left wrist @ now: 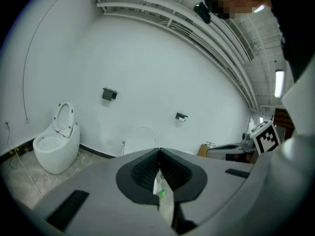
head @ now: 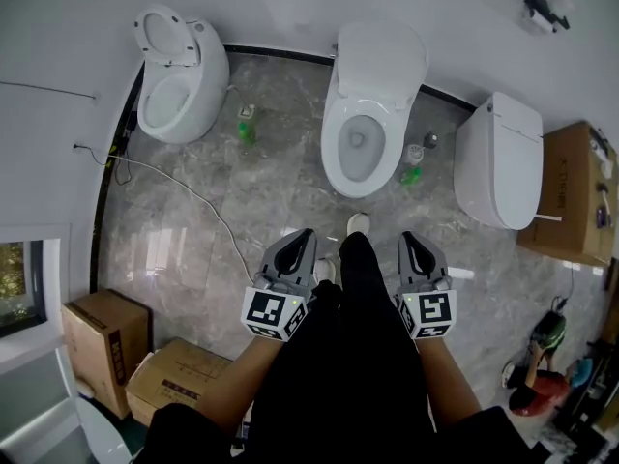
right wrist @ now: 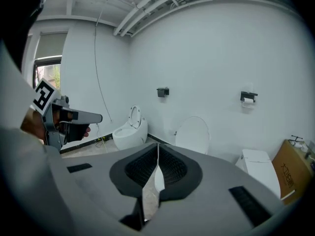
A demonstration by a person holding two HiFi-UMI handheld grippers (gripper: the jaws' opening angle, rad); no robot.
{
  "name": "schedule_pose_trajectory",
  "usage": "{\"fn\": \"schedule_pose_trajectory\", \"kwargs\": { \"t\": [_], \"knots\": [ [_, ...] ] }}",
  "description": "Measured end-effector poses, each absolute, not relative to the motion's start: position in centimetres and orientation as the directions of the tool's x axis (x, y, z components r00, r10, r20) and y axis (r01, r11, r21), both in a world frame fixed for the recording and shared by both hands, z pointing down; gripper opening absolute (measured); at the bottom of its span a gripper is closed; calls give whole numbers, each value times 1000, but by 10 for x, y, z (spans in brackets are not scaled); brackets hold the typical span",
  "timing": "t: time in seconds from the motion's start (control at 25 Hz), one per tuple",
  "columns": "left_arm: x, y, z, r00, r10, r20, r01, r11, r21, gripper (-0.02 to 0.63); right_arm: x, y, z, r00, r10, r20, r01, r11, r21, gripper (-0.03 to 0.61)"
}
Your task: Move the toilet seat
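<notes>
1. Toilet seat (head: 380, 61) was raised, tipped back toward the wall (head: 290, 8) at upper centre of the head view. I couldn't separate the seat from the lid there.
2. It belonged to the middle toilet (head: 360, 148), whose bowl was open and facing the person.
3. Left claw (head: 303, 234) sat at lower centre-left with its jaws together and nothing between them. It was well apart from the seat.
4. Right claw (head: 411, 239) sat at lower centre-right, jaws likewise closed and empty. It was also well short of the seat.
5. One shoe (head: 358, 223) showed between the two claws, near the front of the bowl.
6. Green bottles stood on the grey marble floor (head: 280, 182): one (head: 248, 130) left of the middle toilet, one (head: 412, 173) just right of its base.
7. Left toilet (head: 184, 90) was at upper left, seat up too.
8. Right toilet (head: 498, 162) was at centre-right, lid down.
9. A cable (head: 189, 193) ran across the floor from the left wall toward the left claw.
10. Cardboard boxes: two at lower left (head: 106, 341), one at the right edge (head: 571, 193).
11. Paper holder (head: 545, 8) was on the wall at upper right.
</notes>
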State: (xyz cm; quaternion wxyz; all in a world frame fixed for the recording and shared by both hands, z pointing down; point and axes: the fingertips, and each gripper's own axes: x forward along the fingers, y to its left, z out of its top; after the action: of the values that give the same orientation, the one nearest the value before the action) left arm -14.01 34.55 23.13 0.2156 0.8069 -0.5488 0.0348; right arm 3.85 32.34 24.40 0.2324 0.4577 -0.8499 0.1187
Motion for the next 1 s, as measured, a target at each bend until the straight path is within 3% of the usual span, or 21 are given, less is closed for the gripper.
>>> {"fn": "schedule_pose_trajectory", "kwargs": {
  "t": [0.32,0.52,1.0],
  "knots": [
    [-132,304,291,360,-852,380,-908,-227,351,8,51,275,302,-492,-683,540,-821,570,-28,32],
    [-118,262,342,344,-805,483,-932,-232,278,8,61,229,345,-480,-661,577,-819,574,-25,32],
    [-102,174,502,349,-732,586,-928,-180,328,8,74,159,512,-496,-538,681,-814,562,-148,32]
  ]
}}
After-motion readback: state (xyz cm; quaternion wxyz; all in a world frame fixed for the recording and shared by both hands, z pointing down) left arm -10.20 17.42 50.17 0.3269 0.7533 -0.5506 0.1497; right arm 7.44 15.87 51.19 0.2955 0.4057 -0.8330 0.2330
